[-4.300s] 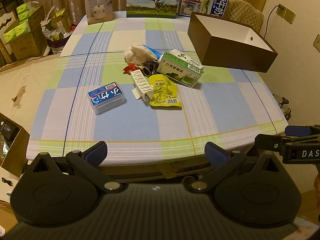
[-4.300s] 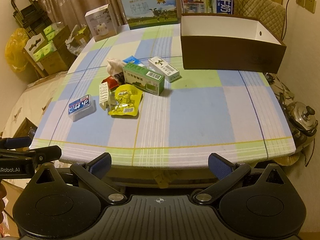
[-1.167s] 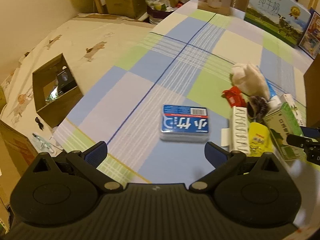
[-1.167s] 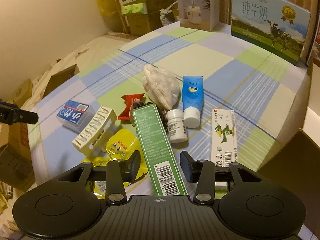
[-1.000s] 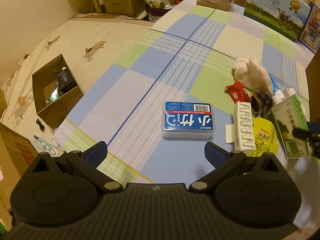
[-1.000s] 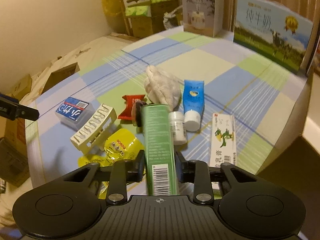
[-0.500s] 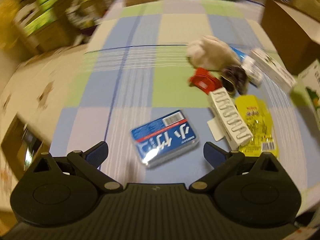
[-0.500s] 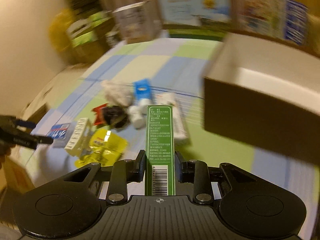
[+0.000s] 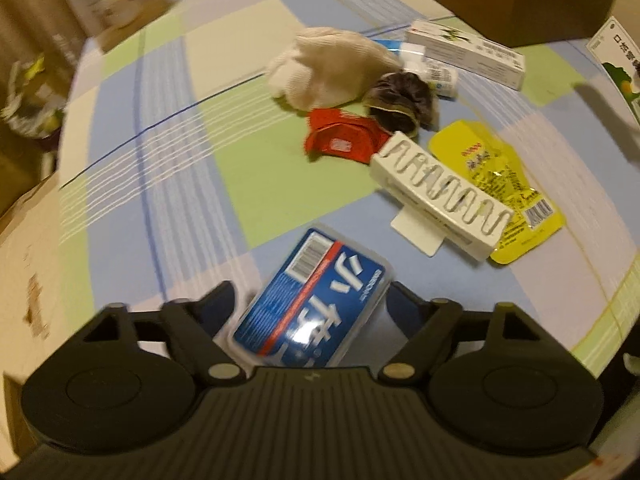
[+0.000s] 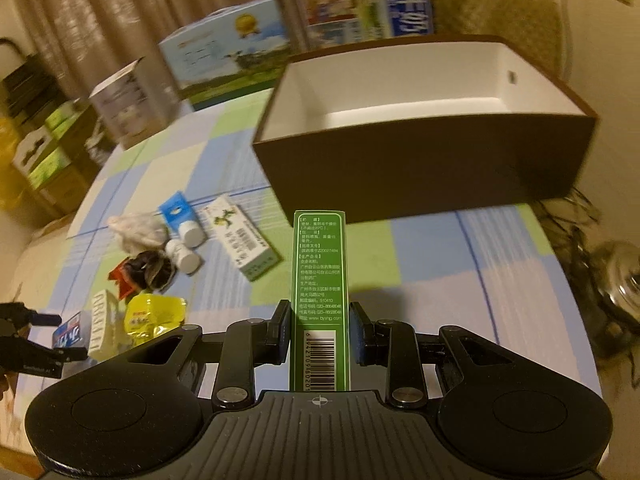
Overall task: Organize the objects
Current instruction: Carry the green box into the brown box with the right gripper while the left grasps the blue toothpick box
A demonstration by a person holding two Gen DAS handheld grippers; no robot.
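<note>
My right gripper (image 10: 320, 332) is shut on a green medicine box (image 10: 321, 280) and holds it above the table, in front of the empty brown box with a white inside (image 10: 420, 128). My left gripper (image 9: 310, 304) has its jaws around the blue plastic case (image 9: 312, 300) on the table, close to its sides; whether they grip it I cannot tell. Beyond lie a white comb-like clip (image 9: 440, 196), a yellow packet (image 9: 496, 176), a red packet (image 9: 340, 140), a dark pouch (image 9: 400, 96), a white cloth (image 9: 332, 64) and a white carton (image 9: 464, 50).
A blue tube (image 10: 176, 208) and two small white bottles (image 10: 184, 256) lie by the cloth. Milk cartons (image 10: 228, 68) and an appliance box (image 10: 128, 108) stand at the table's far edge. A metal pot (image 10: 624, 280) sits beyond the right edge. The checked tablecloth (image 9: 192, 152) covers the table.
My left gripper has moved down and forward onto the blue case and its jaws have narrowed around it. My right gripper has carried the green box closer to the brown box.
</note>
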